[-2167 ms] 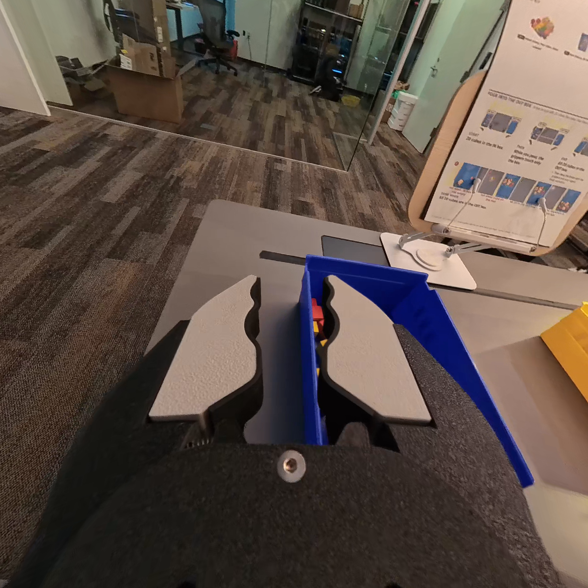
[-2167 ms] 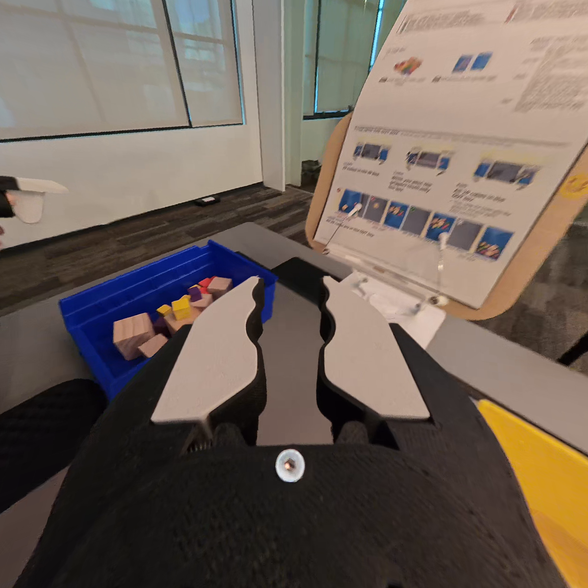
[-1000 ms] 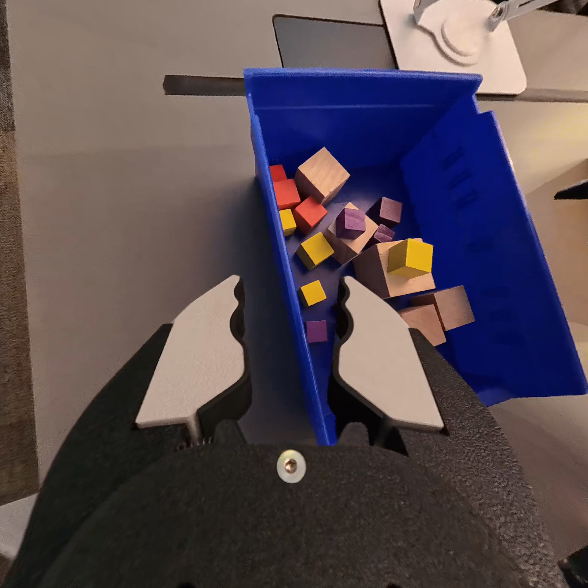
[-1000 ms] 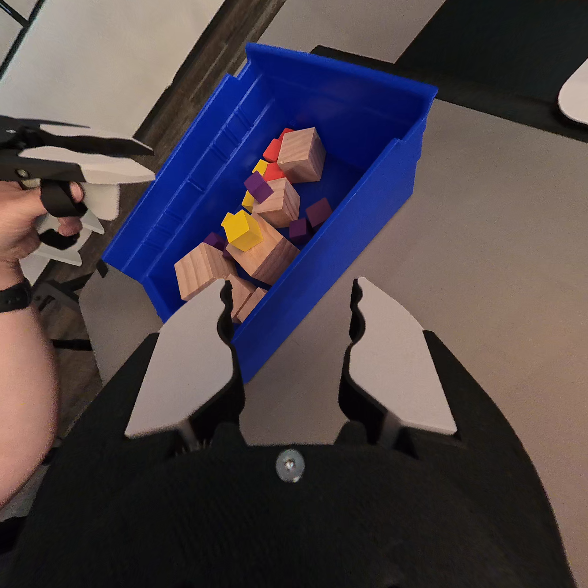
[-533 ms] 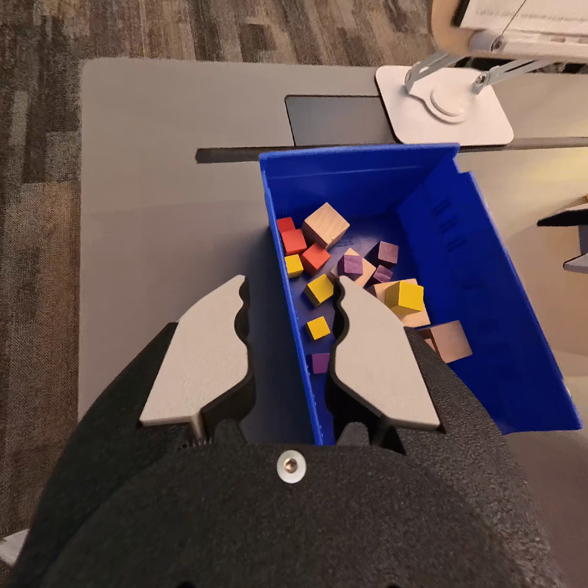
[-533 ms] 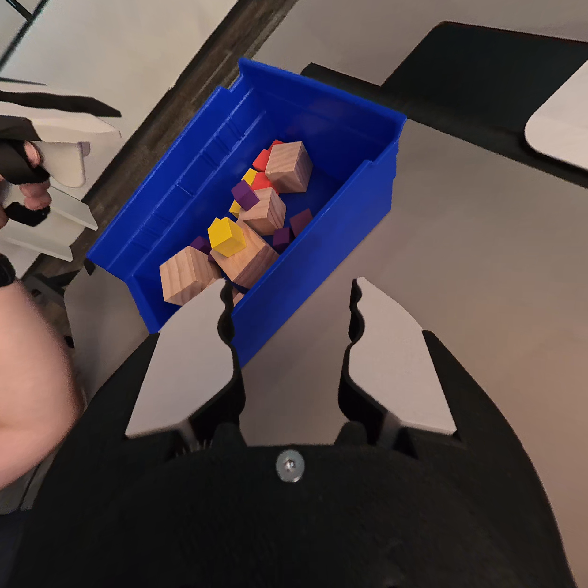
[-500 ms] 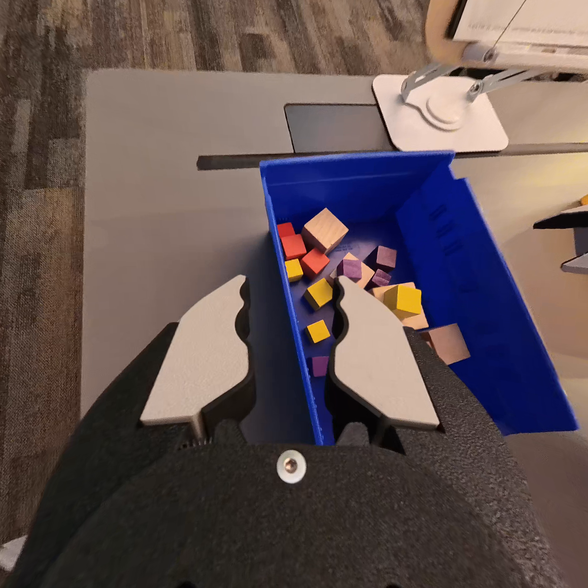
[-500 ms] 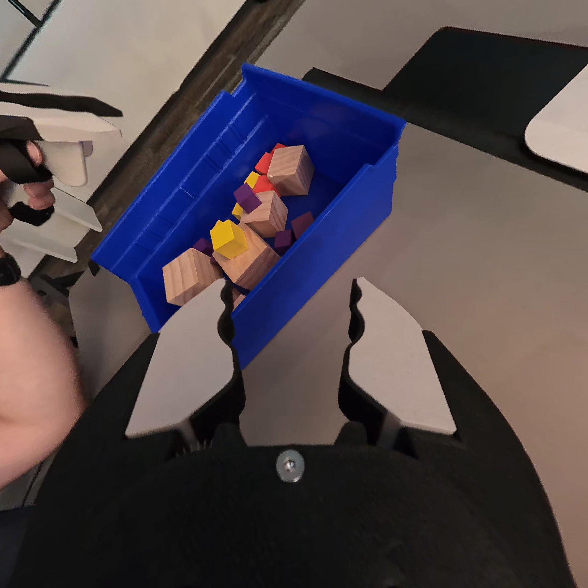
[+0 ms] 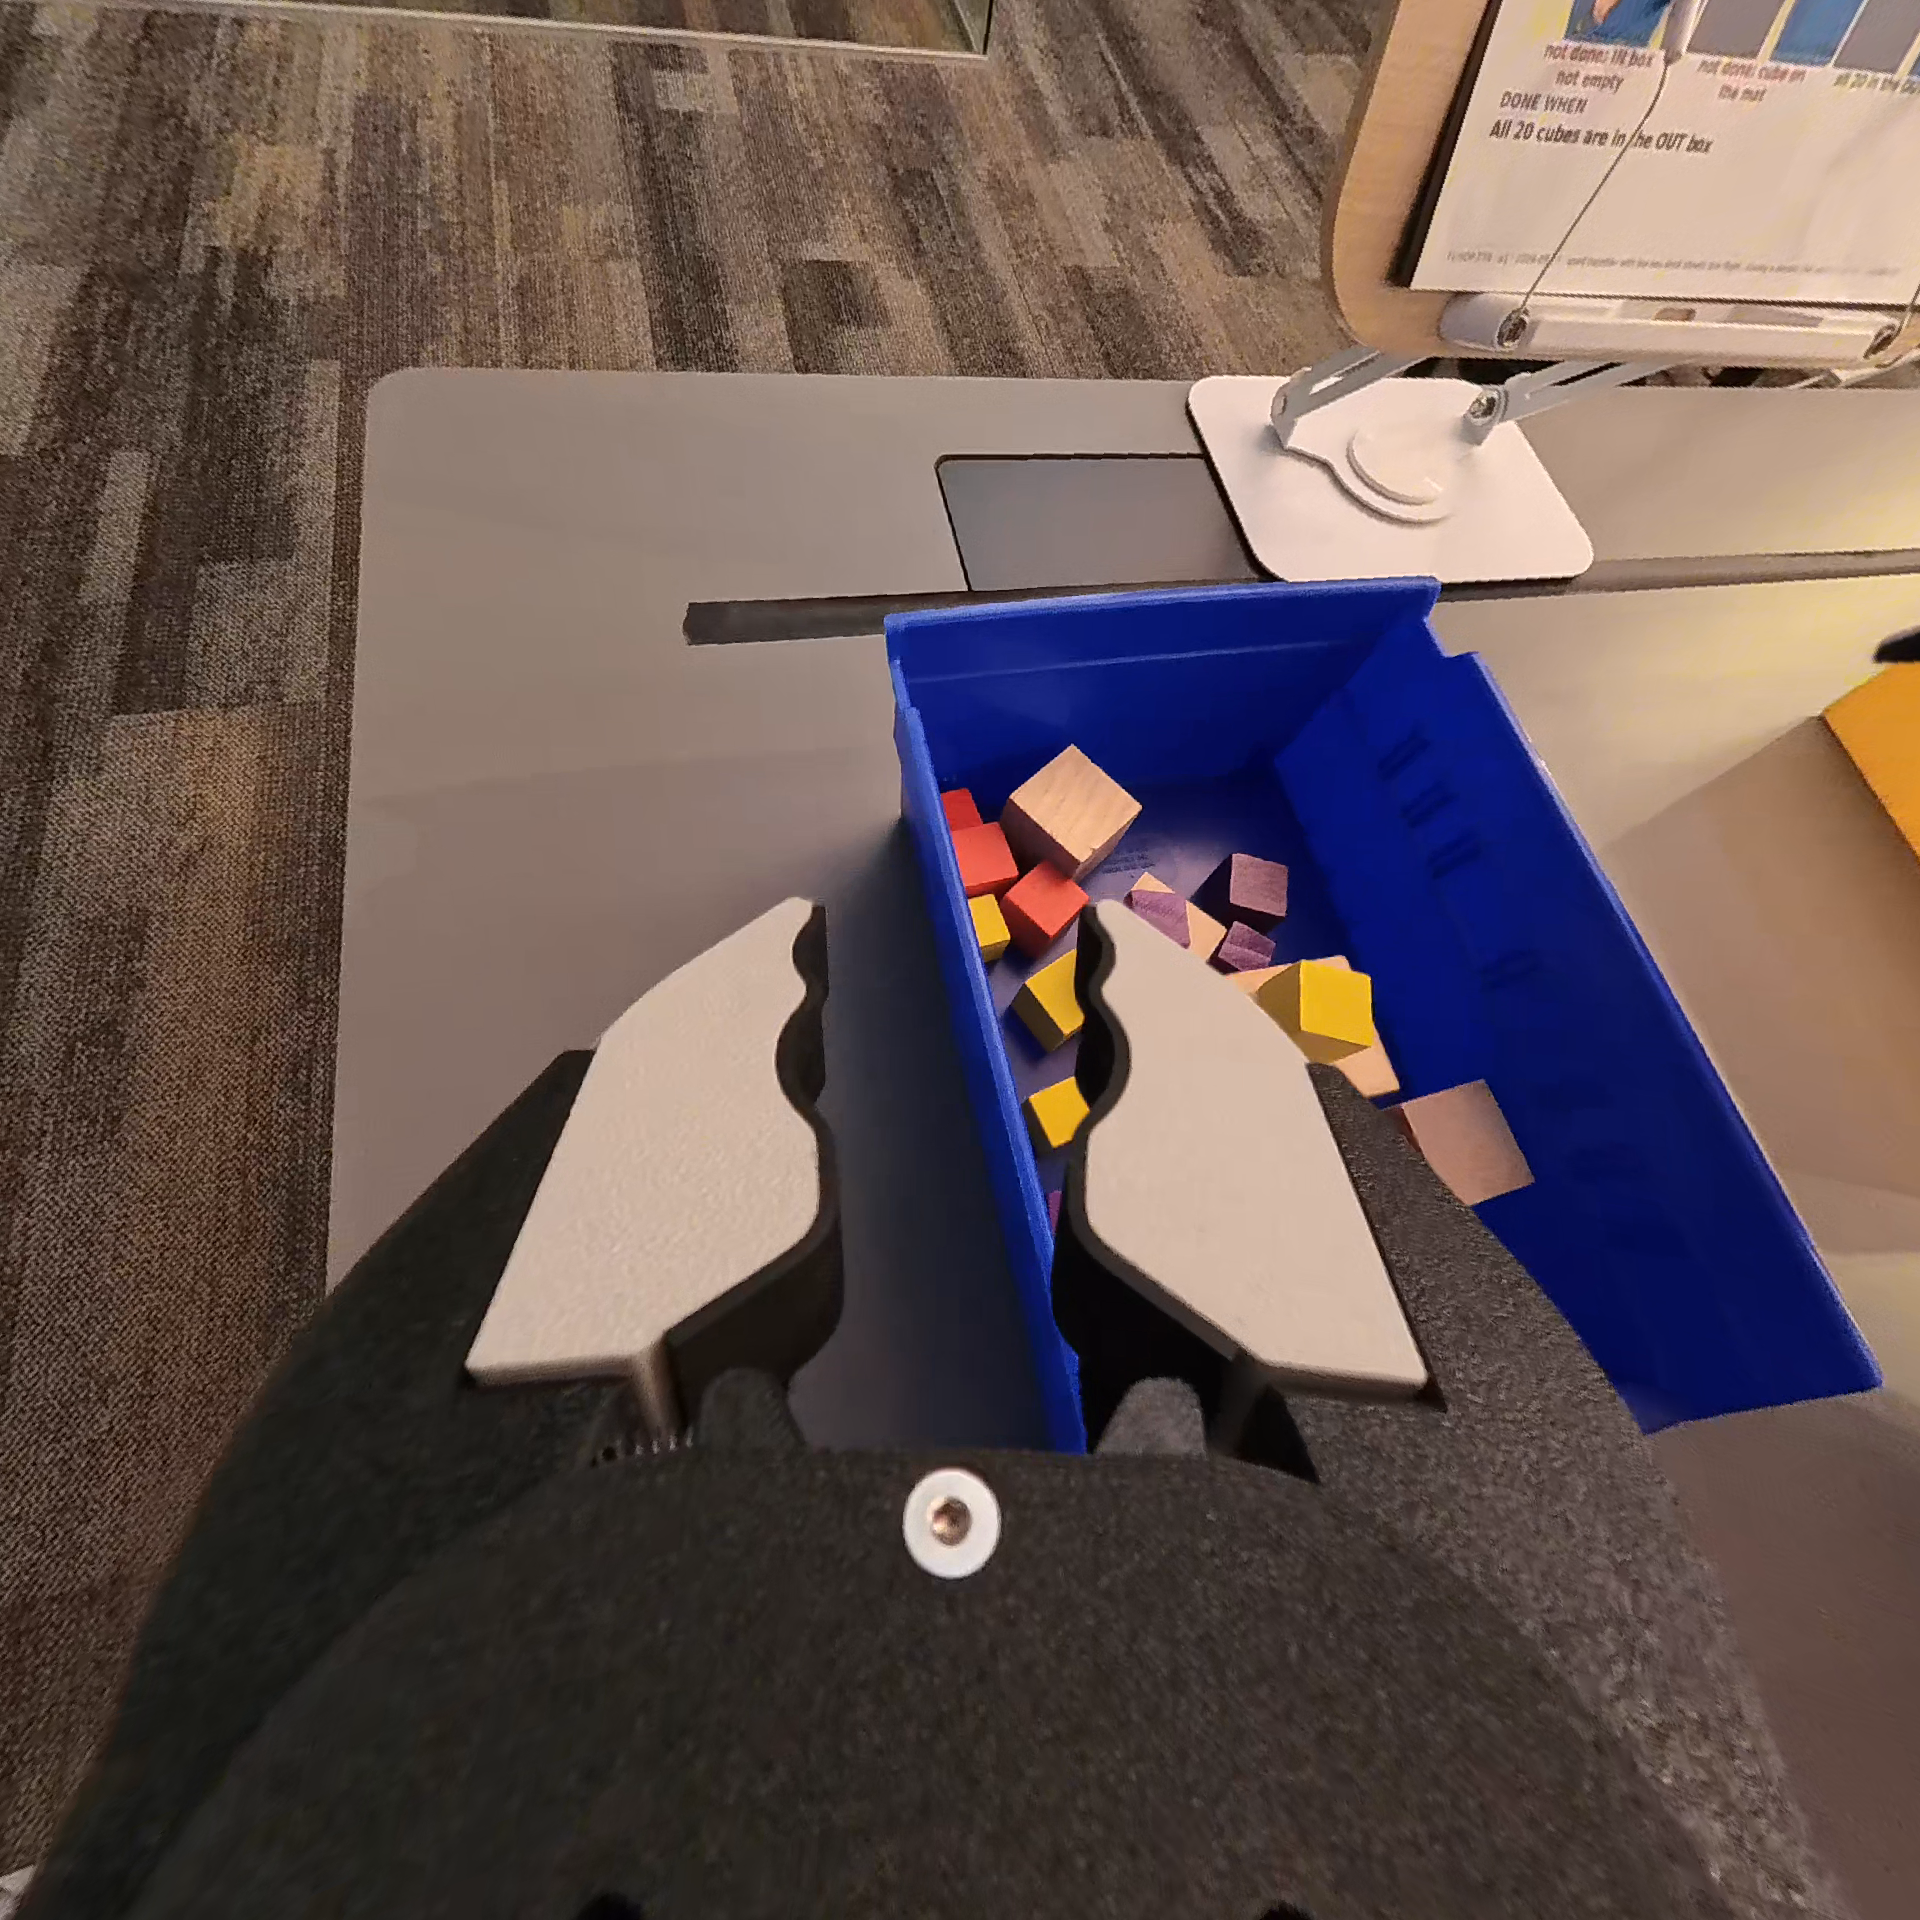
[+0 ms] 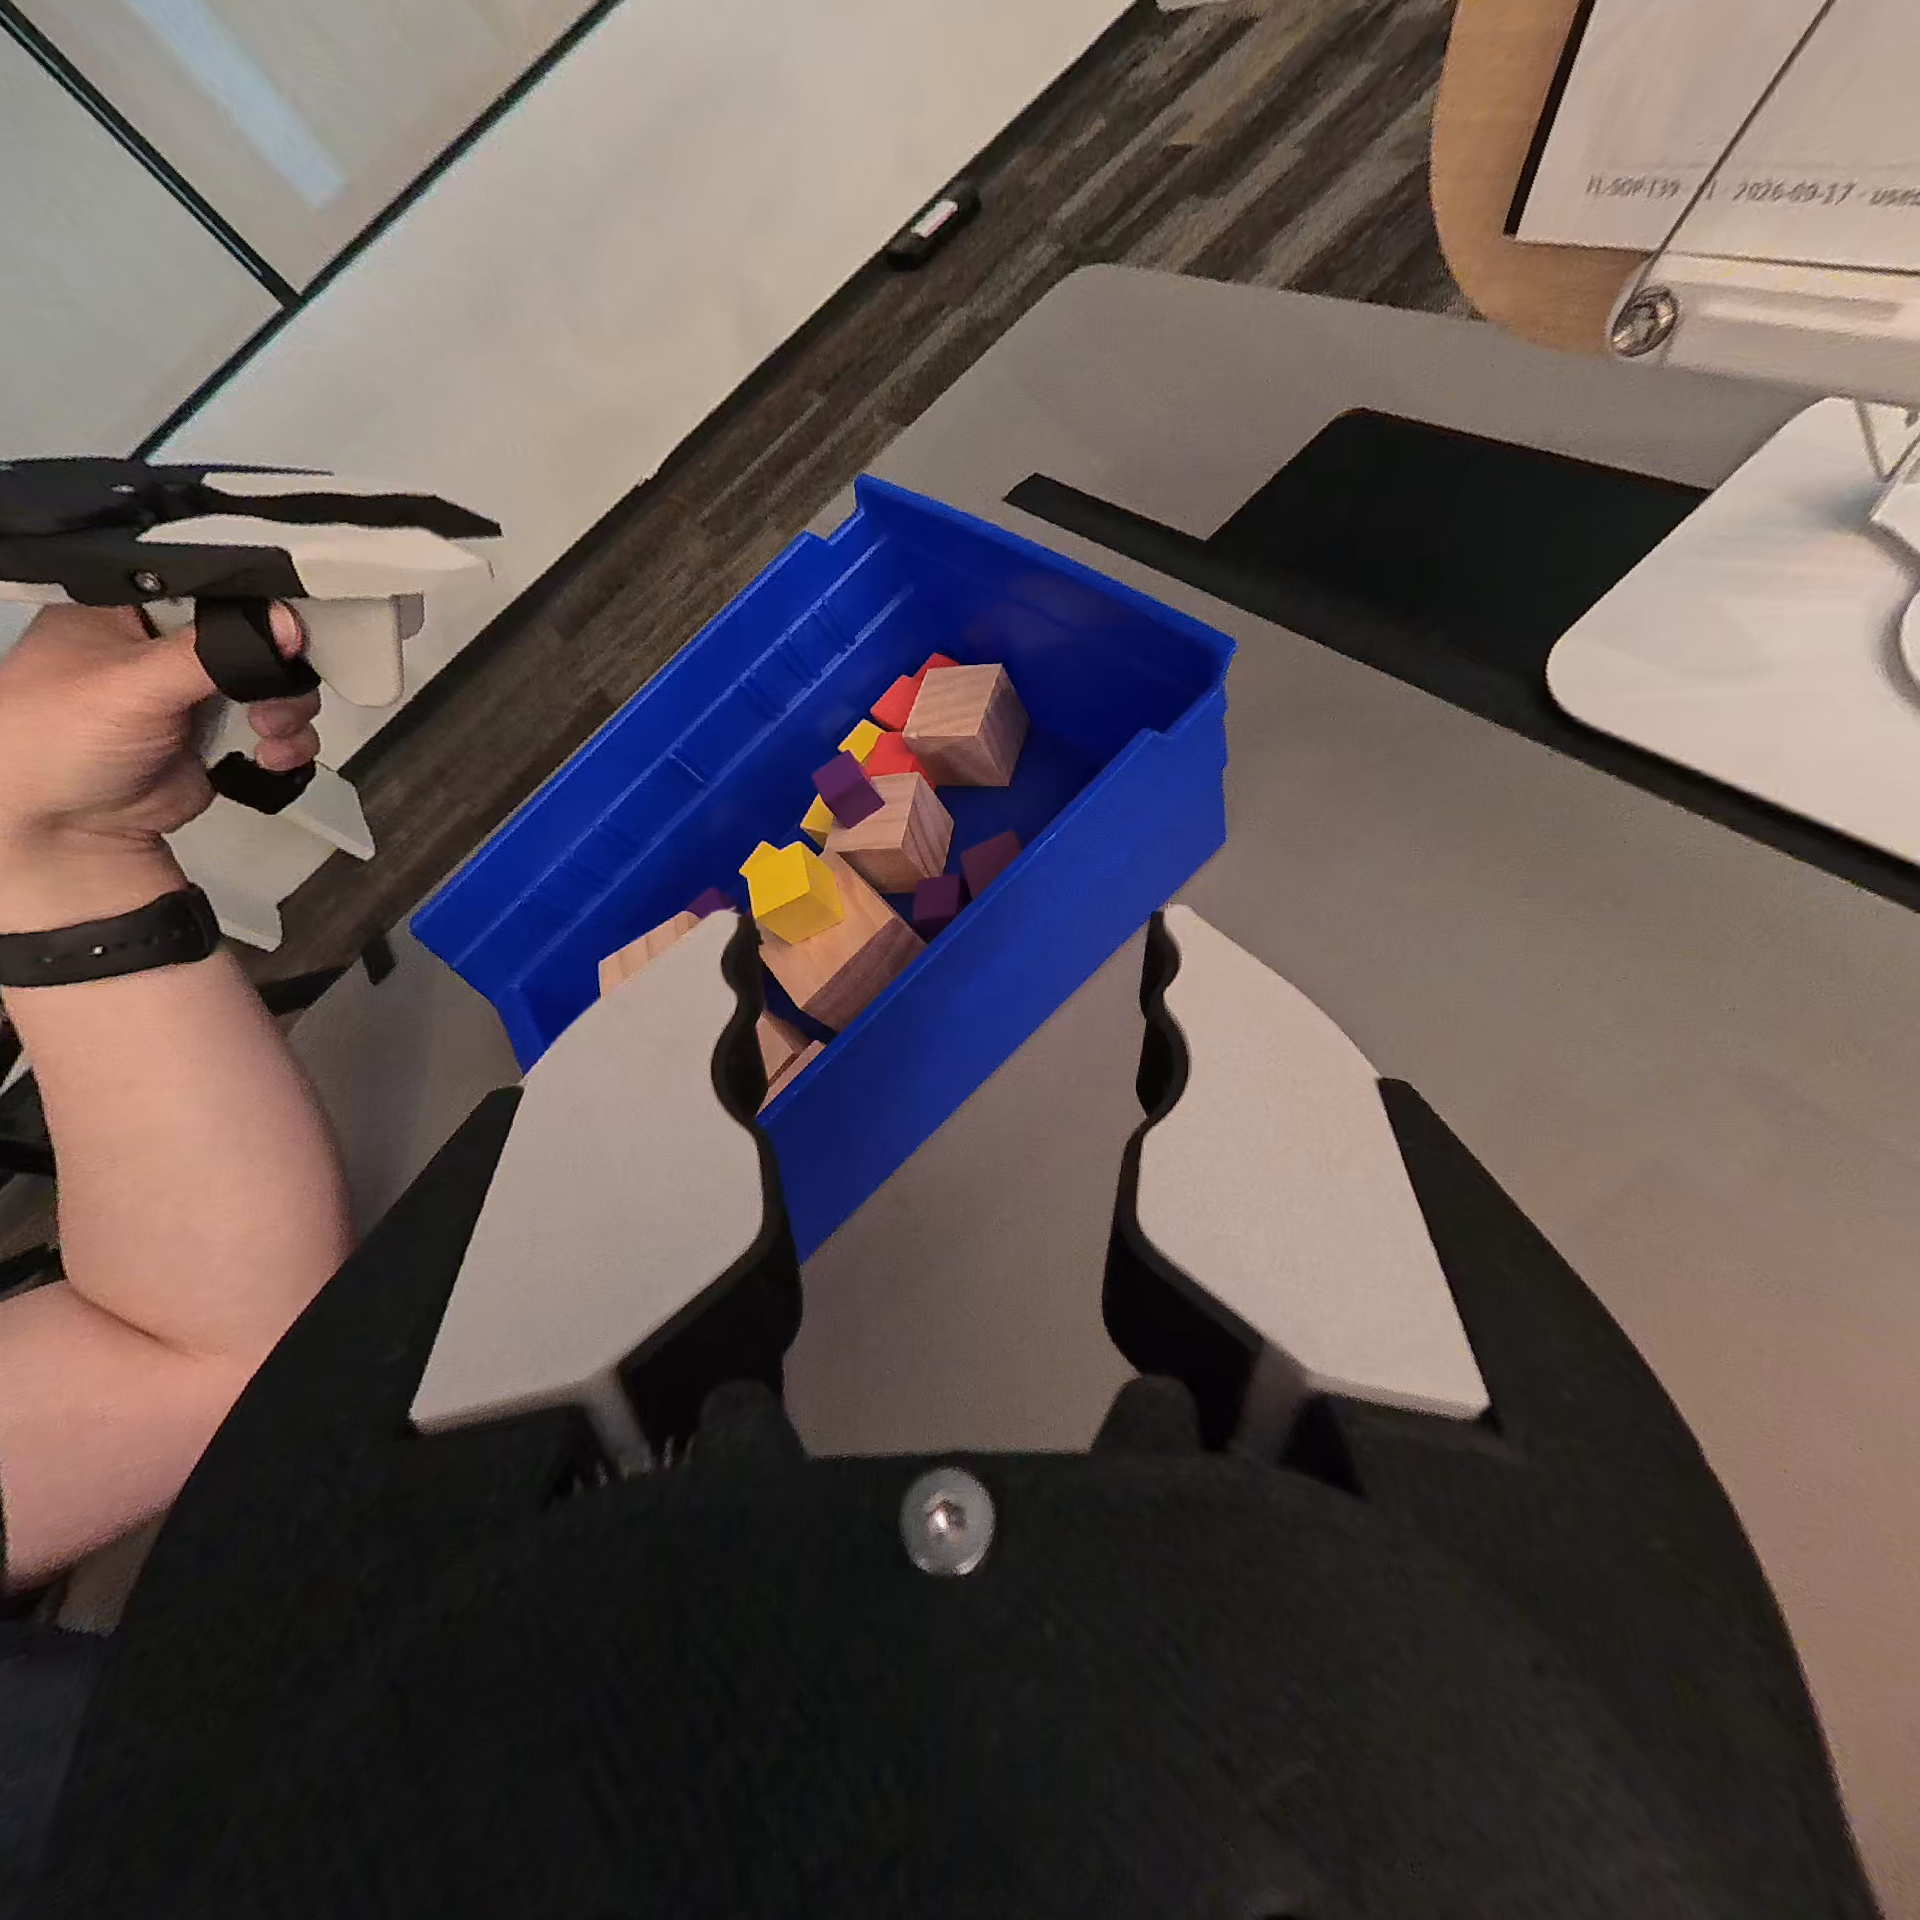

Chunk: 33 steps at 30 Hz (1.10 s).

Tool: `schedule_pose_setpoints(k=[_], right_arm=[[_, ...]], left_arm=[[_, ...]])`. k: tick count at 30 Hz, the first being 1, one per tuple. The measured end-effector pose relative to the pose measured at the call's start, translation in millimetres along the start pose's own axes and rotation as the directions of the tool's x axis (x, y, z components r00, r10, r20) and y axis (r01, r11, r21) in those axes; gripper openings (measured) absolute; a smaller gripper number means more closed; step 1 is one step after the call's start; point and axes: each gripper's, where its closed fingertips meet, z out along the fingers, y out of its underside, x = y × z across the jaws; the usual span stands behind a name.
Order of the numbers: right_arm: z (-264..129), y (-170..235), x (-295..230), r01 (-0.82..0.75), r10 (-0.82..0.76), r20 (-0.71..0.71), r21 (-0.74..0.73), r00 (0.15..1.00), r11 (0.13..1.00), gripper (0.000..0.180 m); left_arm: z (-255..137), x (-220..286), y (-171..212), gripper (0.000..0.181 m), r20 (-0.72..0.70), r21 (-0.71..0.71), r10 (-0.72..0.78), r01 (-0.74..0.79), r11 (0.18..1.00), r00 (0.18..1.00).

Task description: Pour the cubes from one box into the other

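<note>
A blue box (image 9: 1455, 883) stands on the grey table (image 9: 623, 623) and holds several cubes (image 9: 1070, 810): plain wood, red, yellow and purple. My left gripper (image 9: 951, 920) is open and empty, its fingers either side of the box's left wall as seen from above. The right wrist view shows the same blue box (image 10: 1039, 987) and cubes (image 10: 961, 722). My right gripper (image 10: 945, 925) is open and empty over the box's right wall. The left gripper (image 10: 457, 530) shows there above the box's far side, held by a hand (image 10: 114, 727). A yellow box's corner (image 9: 1881, 769) shows at the right edge.
A document stand with a white base (image 9: 1392, 488) and a board with a printed sheet (image 9: 1662, 156) stands behind the blue box. A dark inset panel (image 9: 1070, 514) lies beside the base. The table's left edge meets carpeted floor (image 9: 156, 727).
Both grippers tipped down from a level view to look into the blue box, and the right one opened wider. In the last half second both drew back a little. The cubes stayed put.
</note>
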Motion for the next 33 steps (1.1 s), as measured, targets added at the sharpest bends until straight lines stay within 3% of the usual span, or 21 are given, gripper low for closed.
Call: schedule_pose_setpoints(k=[21,33], right_arm=[[-12.7,1.0,16.4,-0.037,0.037,-0.003,0.071,0.999,0.997,0.071],[-15.7,11.3,29.0,-0.013,0.015,-0.037,0.034,0.999,0.999,0.071]], left_arm=[[-3.0,-4.2,-0.7,0.046,0.022,0.012,0.004,-0.004,1.000,1.000],[-6.1,-7.6,-2.2,0.046,0.044,0.025,-0.003,0.002,1.000,0.999]])
